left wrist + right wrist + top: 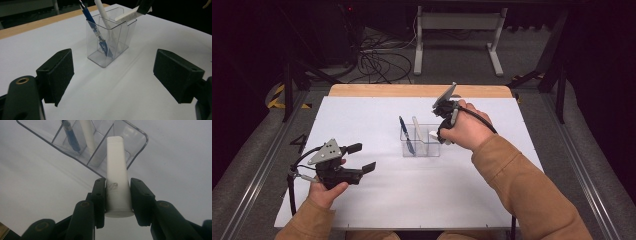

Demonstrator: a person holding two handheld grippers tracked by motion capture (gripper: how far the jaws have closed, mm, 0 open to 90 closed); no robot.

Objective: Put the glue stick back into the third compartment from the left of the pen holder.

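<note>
The right gripper [117,195] pinched a white tube [116,175] between its fingers [100,200], holding it tilted over the right compartment of a clear holder [422,145] at the middle of the tabletop [377,195]. A blue pen [406,134] and a white pen [418,130] leaned in the holder's left compartments. The left gripper [362,157] hovered near-left, fingers [61,72] spread wide, holding nothing.

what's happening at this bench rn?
A person is loading a clear divided holder. The right gripper is clamped on a white tube, its far end over the holder's right compartment. A blue pen and a white pen already stand inside. The left gripper is open, off to the left of the holder.
</note>
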